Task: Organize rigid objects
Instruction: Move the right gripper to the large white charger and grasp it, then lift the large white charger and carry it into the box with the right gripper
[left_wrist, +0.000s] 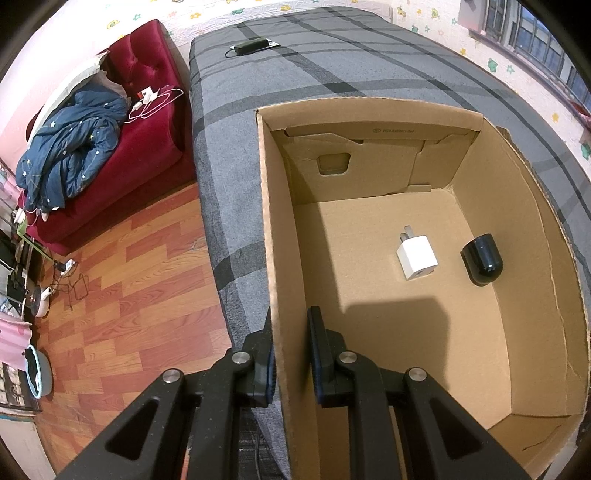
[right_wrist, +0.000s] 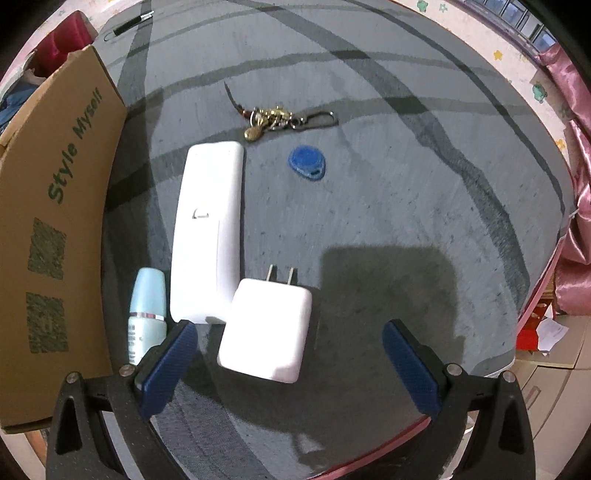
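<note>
Left tongs (left_wrist: 290, 354) clamping cardboard box (left_wrist: 266, 221) wall, right tongs (right_wrist: 290, 363) wide, box holding white charger (left_wrist: 416, 258), black cap (left_wrist: 482, 260)

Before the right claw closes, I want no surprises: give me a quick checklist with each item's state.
1. Right claw open: ok.
2. White plug adapter between its fingers: ok, though nearer the left finger.
3. Adapter clear of neighbours: not ok, it overlaps or touches the long white device.
4. Blue bottle outside the fingers: ok.
5. Left claw clamped on the cardboard box wall: ok.
6. Room in the box floor beside the small white charger and black cylinder: ok.
</note>
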